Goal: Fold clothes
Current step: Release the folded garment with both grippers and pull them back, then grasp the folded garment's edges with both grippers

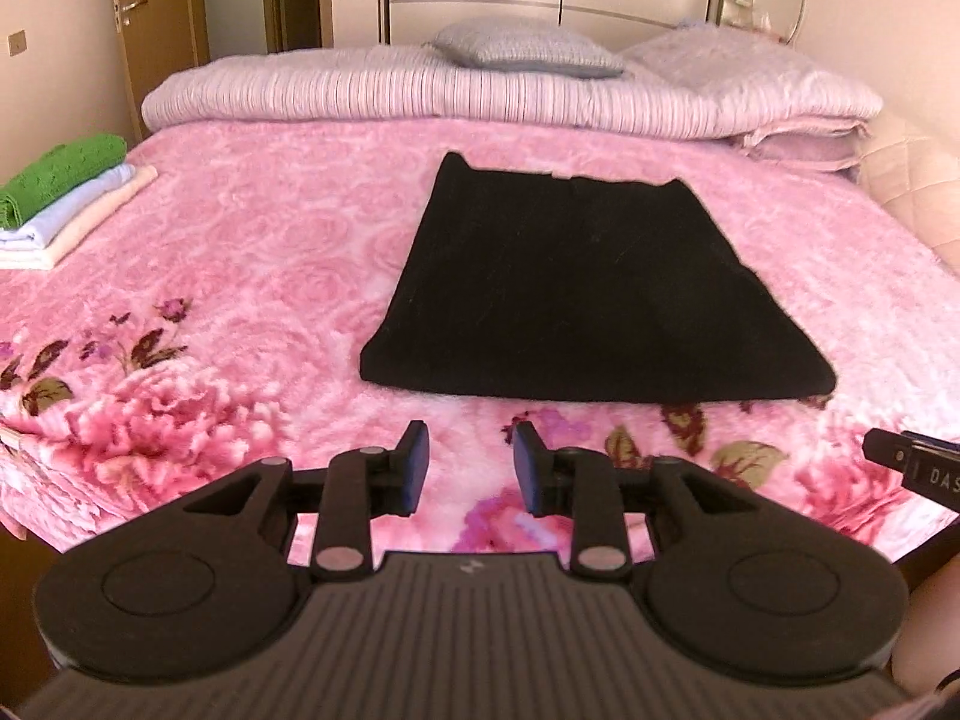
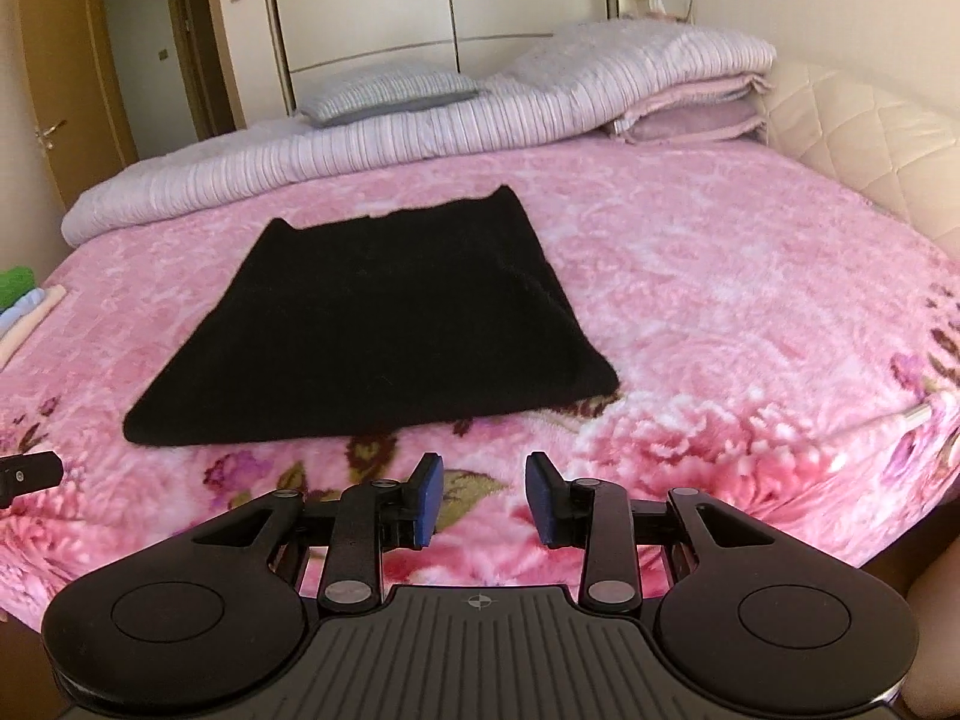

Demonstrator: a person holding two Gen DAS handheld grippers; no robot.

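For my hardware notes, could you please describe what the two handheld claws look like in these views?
Both look alike. The left claw and right claw each have matte black linkage arms with silver pivot pins, blue pads on the fingertips, two round black discs at the sides, and a ribbed grey body with a small emblem in the middle. No cables or sleeves show.

Folded stack and left gripper's tip cut off at frame edge.

Soft warm daylight fills my room — both views bow at the rims, corners go dark, and everything looks slightly smeared.
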